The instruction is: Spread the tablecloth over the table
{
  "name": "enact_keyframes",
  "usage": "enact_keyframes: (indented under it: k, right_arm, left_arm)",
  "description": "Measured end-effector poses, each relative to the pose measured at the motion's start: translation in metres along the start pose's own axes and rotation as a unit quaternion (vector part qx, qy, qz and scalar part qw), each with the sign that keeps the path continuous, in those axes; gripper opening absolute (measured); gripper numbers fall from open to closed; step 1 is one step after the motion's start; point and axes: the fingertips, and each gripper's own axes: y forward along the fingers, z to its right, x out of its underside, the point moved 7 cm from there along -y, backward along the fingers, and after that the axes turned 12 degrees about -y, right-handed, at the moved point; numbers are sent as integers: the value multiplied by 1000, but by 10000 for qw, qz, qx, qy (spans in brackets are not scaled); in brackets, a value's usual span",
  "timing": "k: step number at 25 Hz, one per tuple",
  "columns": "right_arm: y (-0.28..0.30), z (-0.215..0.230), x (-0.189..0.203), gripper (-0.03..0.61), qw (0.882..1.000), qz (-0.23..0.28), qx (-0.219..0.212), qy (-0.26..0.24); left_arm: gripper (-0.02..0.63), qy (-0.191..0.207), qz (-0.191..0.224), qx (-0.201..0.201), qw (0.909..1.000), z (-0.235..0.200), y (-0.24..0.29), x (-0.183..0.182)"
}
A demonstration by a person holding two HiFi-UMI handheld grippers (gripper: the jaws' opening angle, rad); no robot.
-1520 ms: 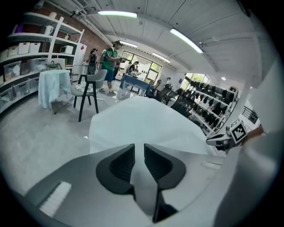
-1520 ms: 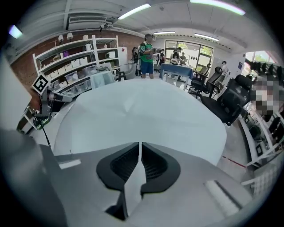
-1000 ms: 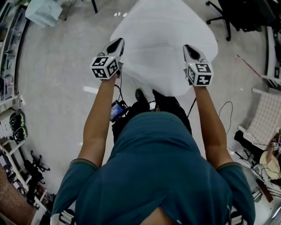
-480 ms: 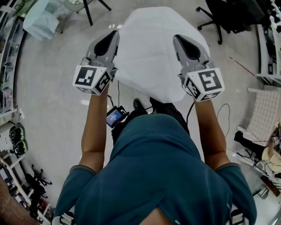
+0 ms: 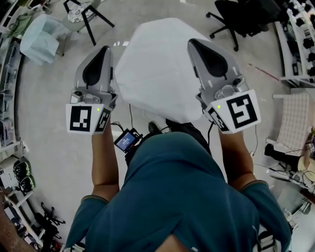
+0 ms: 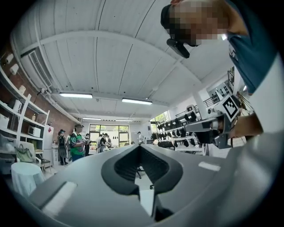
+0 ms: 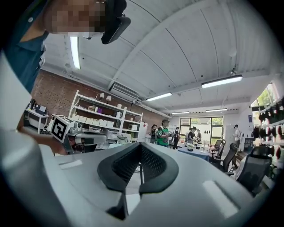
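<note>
Fingers: left gripper (image 5: 102, 49) and right gripper (image 5: 193, 43) are clamping the white fabric tablecloth (image 5: 156, 69).
Advice: holding both level and apart, pulling the edge taut.

- Off to your front left stands a seat draped in pale blue cloth (image 5: 42, 32), with a black-legged stool (image 5: 83, 15) near it.
- A black wheeled office chair (image 5: 236, 19) stands to your front right.
- A small device with a lit blue screen (image 5: 126, 140) sits at your waist.
- Standing people (image 6: 75, 142) gather near the far windows.
- White wall shelves holding boxes (image 7: 100, 117) line the red brick wall.
</note>
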Motion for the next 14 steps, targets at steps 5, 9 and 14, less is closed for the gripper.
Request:
enact_keyframes:
  k: [5, 9, 14]
  right_arm:
    - [-3, 3, -5, 9, 10000, 38, 70, -7]
    - [-5, 3, -5, 9, 9999, 28, 125, -4]
    - [-5, 1, -6, 9, 9999, 17, 142, -20]
  left_arm:
    - [0, -76, -6, -33, 10000, -5, -3, -2]
    - [0, -124, -17, -32, 9999, -6, -8, 0]
    - [0, -151, -48, -13, 9999, -7, -10, 1]
